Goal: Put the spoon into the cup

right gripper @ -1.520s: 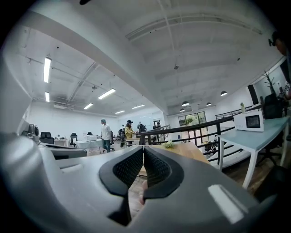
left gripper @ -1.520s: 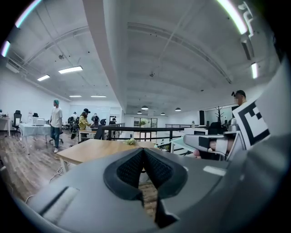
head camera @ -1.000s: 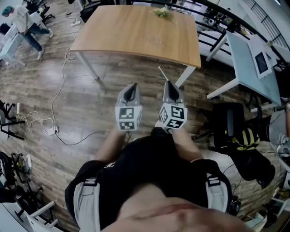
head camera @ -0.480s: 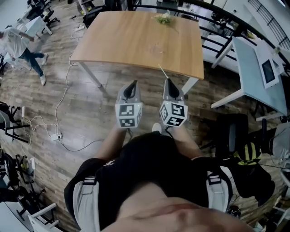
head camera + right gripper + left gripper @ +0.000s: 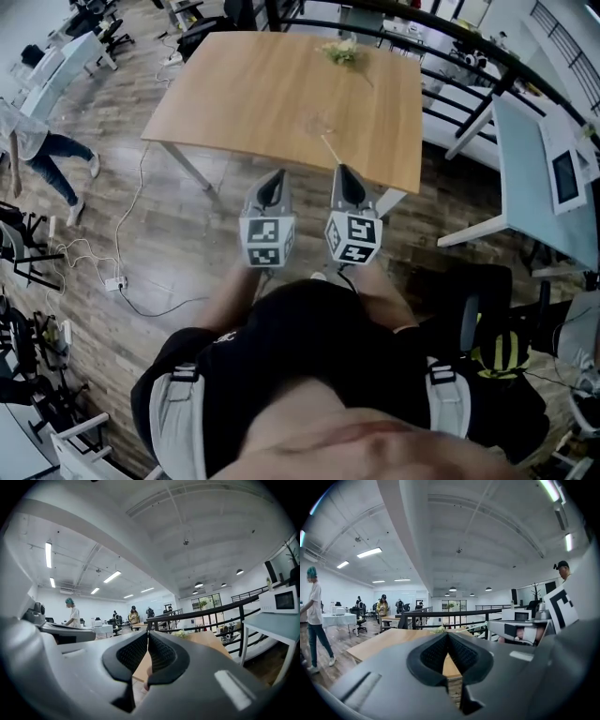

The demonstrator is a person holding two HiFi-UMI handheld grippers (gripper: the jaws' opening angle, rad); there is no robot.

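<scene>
Your right gripper (image 5: 148, 634) has its jaws pressed together. Only the head view shows on what: a thin pale spoon (image 5: 332, 151) sticks out from the tips, slanting up and left over the near edge of the wooden table (image 5: 234, 103). The right gripper view shows just the ribbed pads meeting at the tip and a pinkish bit low in the gap, which you cannot identify from there. Your left gripper (image 5: 447, 635) is closed too, with its pads meeting at the tip and nothing between them. The table top shows through the gap below.

The head view alone gives you the cup (image 5: 317, 122), a faint clear shape on the table just beyond the spoon's far end, too faint to make out its form. A bunch of pale flowers (image 5: 342, 52) near the far edge appears in all three views.

Both grippers sit side by side, apart, at the table's near edge. The near right corner lies just right of your right gripper. A black railing (image 5: 469, 42) runs behind the table. A white desk (image 5: 530, 159) and a black chair (image 5: 478, 300) crowd your right. To your left is open wood floor with loose cables (image 5: 122, 234), and a person (image 5: 42, 155) well off.
</scene>
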